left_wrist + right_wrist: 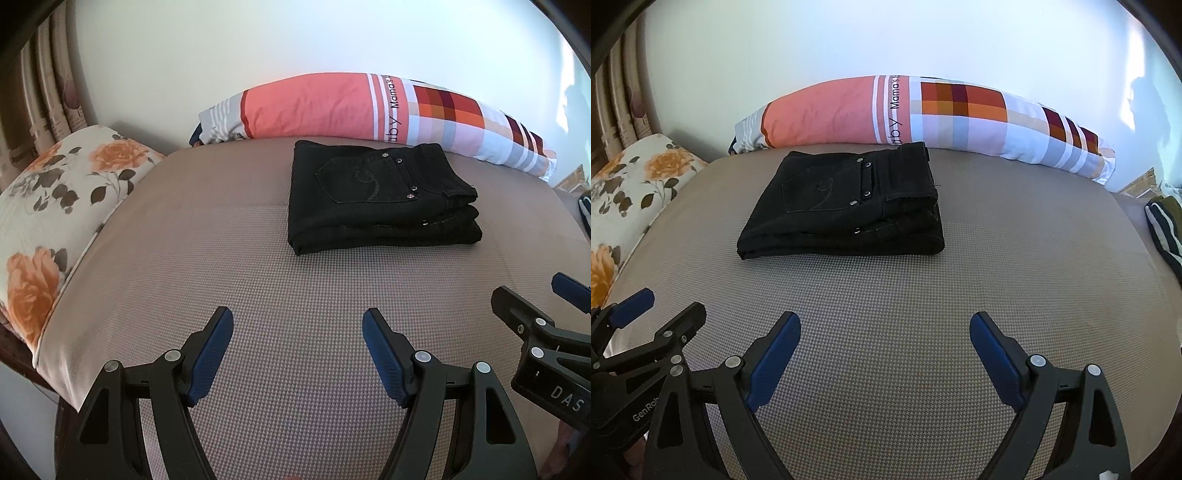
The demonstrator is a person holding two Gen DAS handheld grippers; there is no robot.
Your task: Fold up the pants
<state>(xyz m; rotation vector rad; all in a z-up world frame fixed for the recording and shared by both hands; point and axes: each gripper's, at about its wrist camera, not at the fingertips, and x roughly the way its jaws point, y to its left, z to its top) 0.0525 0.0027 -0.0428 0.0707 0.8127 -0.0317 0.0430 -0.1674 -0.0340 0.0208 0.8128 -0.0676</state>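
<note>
Black pants (380,199) (846,206) lie folded into a compact stack on the bed (258,266) (923,288), on its far part, just in front of the long pillow. Back pocket faces up, rivets visible, waistband end to the right, folded edge to the left. Taupe woven mattress cover under everything. Left gripper (297,332) hovers over the near part of the bed with its fingers spread, nothing between the blue pads (210,354), well apart from the pants. Right gripper (885,334) likewise: fingers spread, blue pads (772,358) holding nothing, near side of the bed, clear of the pants. Each gripper shows at the edge of the other's view, so the 2 sit side by side. Long pillow (369,110) (923,114) with a coral panel and orange-red checks lies along the far edge against the white wall (295,37). Floral cushion (55,206) (631,184) with orange roses sits at the left edge of the bed. Striped dark-and-white fabric (1165,232) shows at the far right, item unclear.
</note>
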